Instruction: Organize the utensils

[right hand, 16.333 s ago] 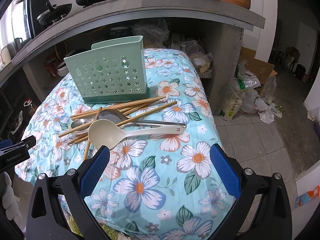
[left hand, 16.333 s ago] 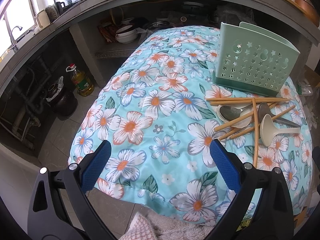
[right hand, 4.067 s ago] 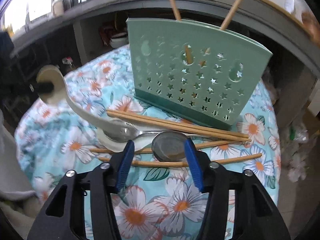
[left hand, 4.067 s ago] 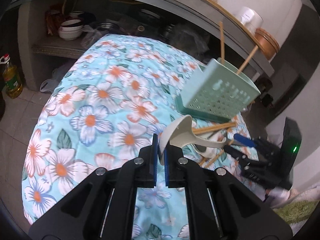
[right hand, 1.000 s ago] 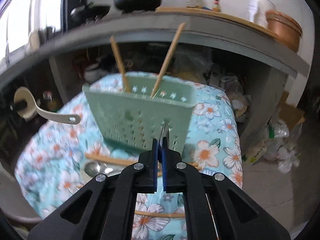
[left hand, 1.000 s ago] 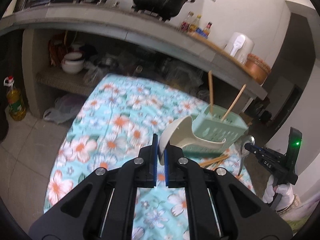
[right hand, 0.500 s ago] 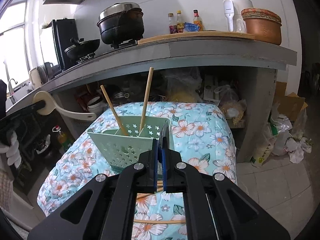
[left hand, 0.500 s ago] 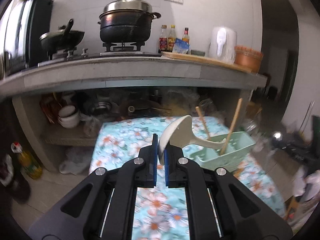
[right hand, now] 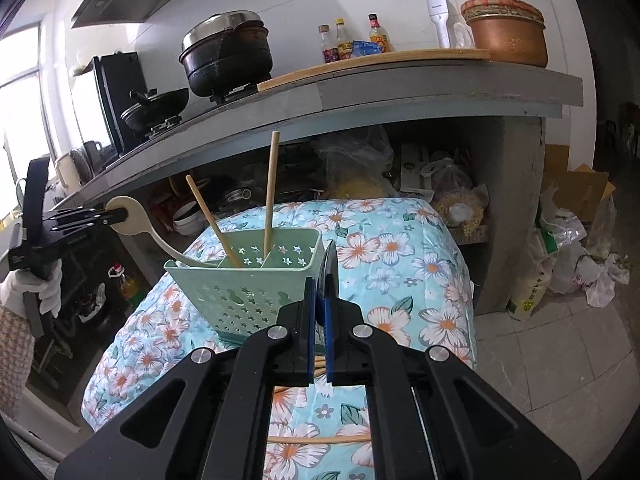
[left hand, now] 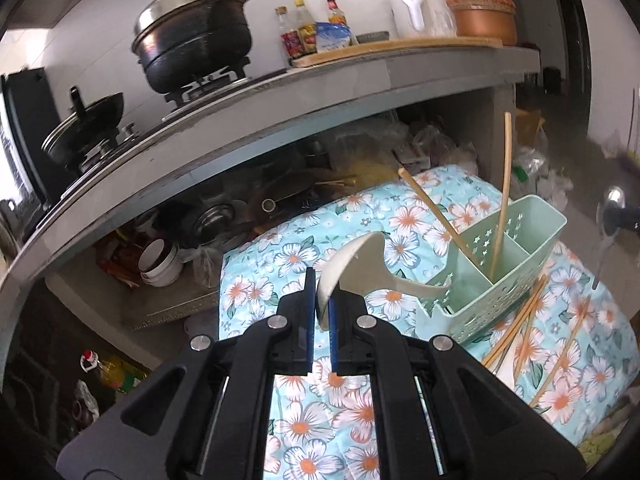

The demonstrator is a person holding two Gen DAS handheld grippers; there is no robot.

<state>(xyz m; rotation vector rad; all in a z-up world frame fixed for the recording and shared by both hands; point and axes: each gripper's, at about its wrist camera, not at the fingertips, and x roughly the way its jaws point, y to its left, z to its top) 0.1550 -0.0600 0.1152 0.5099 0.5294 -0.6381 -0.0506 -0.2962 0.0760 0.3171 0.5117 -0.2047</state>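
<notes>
Above the flowered turquoise cloth (left hand: 400,224) that covers the table, I hold a utensil in each claw. My left gripper (left hand: 321,318) is clamped on the bowl rim of a cream plastic ladle (left hand: 360,270) — in the right wrist view that ladle's handle curves down toward the near-left corner of the pale green perforated plastic utensil caddy (right hand: 256,276). My right gripper (right hand: 319,316) is pinched tight on a thin metal spoon (right hand: 329,266), seen edge-on, just beside the caddy's right wall.

I judge the step in hand to be the drop-in: both pieces are lifted and brought to the caddy, neither is in it yet. Two wooden chopsticks (right hand: 270,192) already stand in its compartments, and more lie loose on the cloth (left hand: 520,324) near its base.

The ladle's long axis runs from the bowl at my left claw, out to the right and downward, handle end pointing at the caddy's left compartment. The next move, as I see it, calls for tipping that handle steeper so it clears the rim, lowering it inside, then letting go — the same for the spoon, whose handle I cannot make out here.
</notes>
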